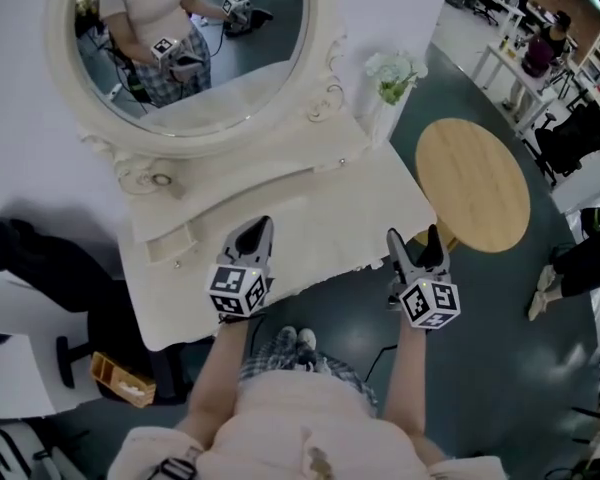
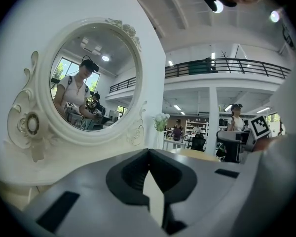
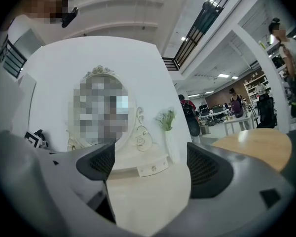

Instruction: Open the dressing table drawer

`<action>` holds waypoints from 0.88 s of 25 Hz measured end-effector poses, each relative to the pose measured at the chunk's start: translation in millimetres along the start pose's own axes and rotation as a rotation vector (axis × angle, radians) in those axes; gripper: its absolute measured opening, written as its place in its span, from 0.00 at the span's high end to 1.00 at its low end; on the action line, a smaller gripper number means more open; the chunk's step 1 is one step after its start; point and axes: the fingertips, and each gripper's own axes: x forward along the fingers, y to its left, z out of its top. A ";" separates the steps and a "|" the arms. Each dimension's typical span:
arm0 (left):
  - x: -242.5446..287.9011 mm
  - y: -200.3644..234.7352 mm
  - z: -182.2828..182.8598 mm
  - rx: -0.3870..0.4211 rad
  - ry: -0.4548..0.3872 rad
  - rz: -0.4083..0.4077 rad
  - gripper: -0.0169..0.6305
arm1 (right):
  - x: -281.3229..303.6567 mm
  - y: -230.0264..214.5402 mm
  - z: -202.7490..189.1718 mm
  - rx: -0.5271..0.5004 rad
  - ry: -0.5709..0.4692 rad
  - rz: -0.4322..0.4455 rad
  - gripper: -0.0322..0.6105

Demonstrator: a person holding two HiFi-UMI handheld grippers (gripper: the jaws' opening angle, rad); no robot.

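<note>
Shut tight, my left claw (image 1: 262, 225) has its pads pressed together at the tips and holds nothing. It hangs over the front part of the cream bench (image 1: 320, 218), pointing at the back shelf. My right claw (image 1: 413, 238) is spread wide and empty, over the bench's front right corner. Looking along it, I see only bare bench top between its jaws.

Straight ahead of the right claw, the right small drawer (image 3: 150, 168) sits in the raised shelf at the back. Its front and round knob face me, and its long axis runs side to side along the shelf. Bare bench top lies between it and the claw. The left small drawer (image 1: 170, 243) lies the same way further along the shelf. It seems to stand a little proud of it, off to the left of my left claw.

An oval mirror (image 1: 180, 58) in a carved frame rises behind the shelf. Beside the right small drawer stands a white vase of pale flowers (image 1: 390, 78). A round wooden table (image 1: 475, 183) stands just right of the bench, and a black chair (image 1: 40, 268) is at its left.
</note>
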 end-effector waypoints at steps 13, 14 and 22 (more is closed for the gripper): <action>105.2 50.5 -8.7 -0.049 0.066 0.119 0.93 | 153.7 4.6 -25.6 -0.097 0.149 0.154 0.29; 114.1 54.6 -12.6 -0.059 0.072 0.130 0.93 | 166.9 3.7 -33.4 -0.101 0.170 0.168 0.31; 161.3 69.7 -61.3 -0.147 0.136 0.161 0.93 | 246.4 -3.6 -120.1 -0.164 0.409 0.256 0.43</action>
